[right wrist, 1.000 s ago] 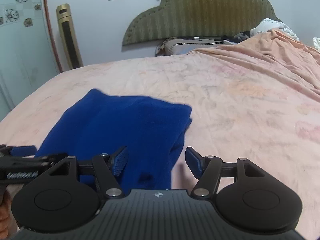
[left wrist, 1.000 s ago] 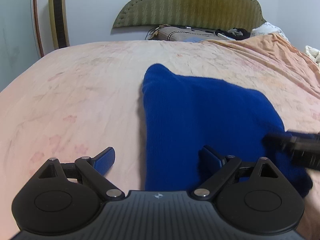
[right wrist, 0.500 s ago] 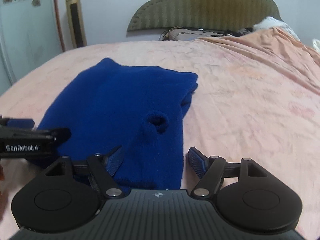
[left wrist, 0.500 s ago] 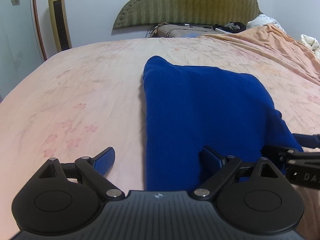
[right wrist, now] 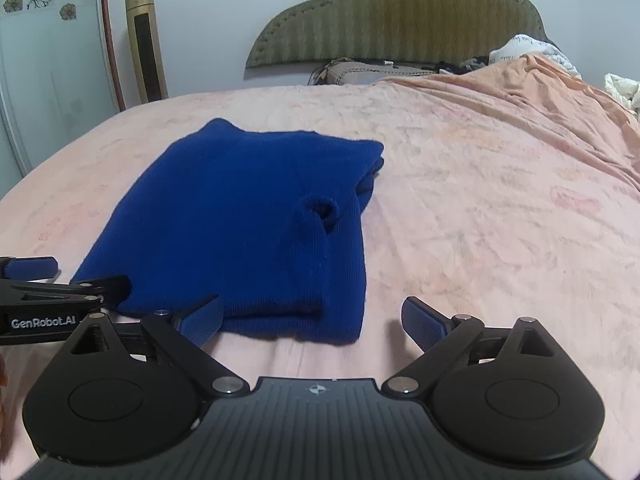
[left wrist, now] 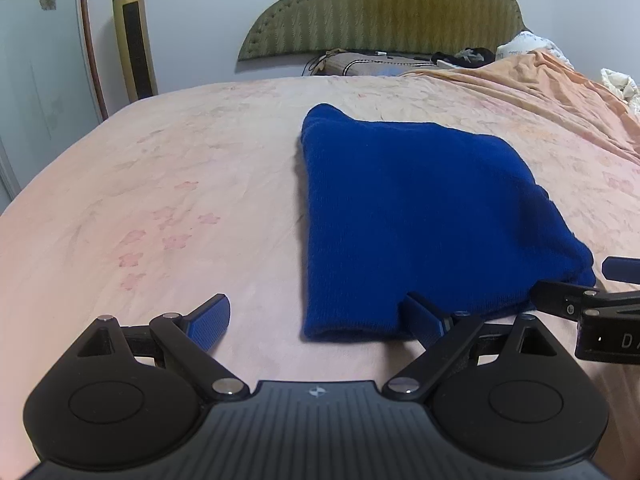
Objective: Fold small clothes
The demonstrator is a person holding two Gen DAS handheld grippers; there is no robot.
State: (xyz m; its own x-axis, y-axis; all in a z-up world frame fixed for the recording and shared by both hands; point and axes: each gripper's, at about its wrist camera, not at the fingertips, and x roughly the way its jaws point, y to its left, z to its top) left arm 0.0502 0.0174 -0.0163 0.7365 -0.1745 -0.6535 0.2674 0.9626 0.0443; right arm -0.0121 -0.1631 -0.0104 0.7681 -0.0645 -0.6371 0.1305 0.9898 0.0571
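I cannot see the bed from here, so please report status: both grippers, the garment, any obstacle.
Left gripper open, empty. Right gripper opening, nothing between its fingers. Blue knit garment folded flat on the pink bedsheet, near edge just ahead of both grippers. Nothing in the way.

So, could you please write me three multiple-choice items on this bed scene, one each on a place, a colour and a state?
1. Where does the folded garment lie?
A. on the pink bedsheet
B. on the floor
C. on the headboard

2. What colour is the garment?
A. red
B. white
C. deep blue

3. How do the right gripper jaws stand?
A. clamped on the garment
B. apart, nothing gripped
C. shut on the sheet

Answers:
1 A, the sheet shows all round it.
2 C, blue in both wrist views.
3 B, the jaws are opening, with the garment's near edge between them but no pad pressing it; the left gripper is likewise open.
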